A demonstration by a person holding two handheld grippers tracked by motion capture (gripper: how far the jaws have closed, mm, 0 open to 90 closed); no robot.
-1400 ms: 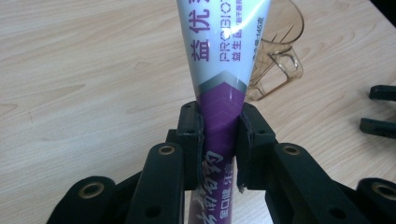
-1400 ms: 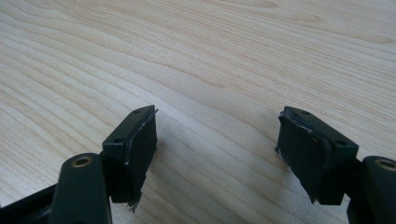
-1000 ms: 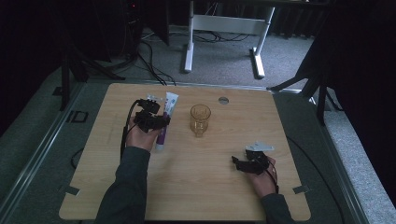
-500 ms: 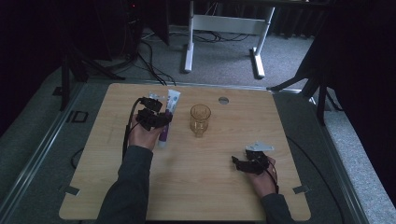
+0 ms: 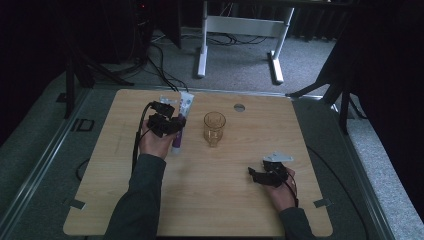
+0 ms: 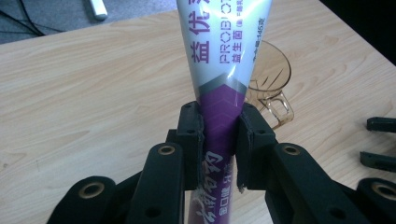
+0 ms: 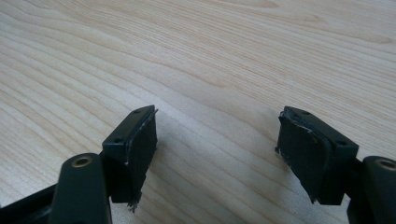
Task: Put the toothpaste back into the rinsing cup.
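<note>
Tube: toothpaste tube pinched by left gripper, on the table left of the glass cup.
Right gripper: spread, empty.
Left to do: probably lift, place in cup.

The table was pale wood-grain laminate, smooth and matt. The toothpaste tube was glossy plastic, white above and purple below, catching light. The cup at its 3 o'clock was clear amber, glassy. The left tongs were matt black plastic, their pads frayed at the edges.
</note>
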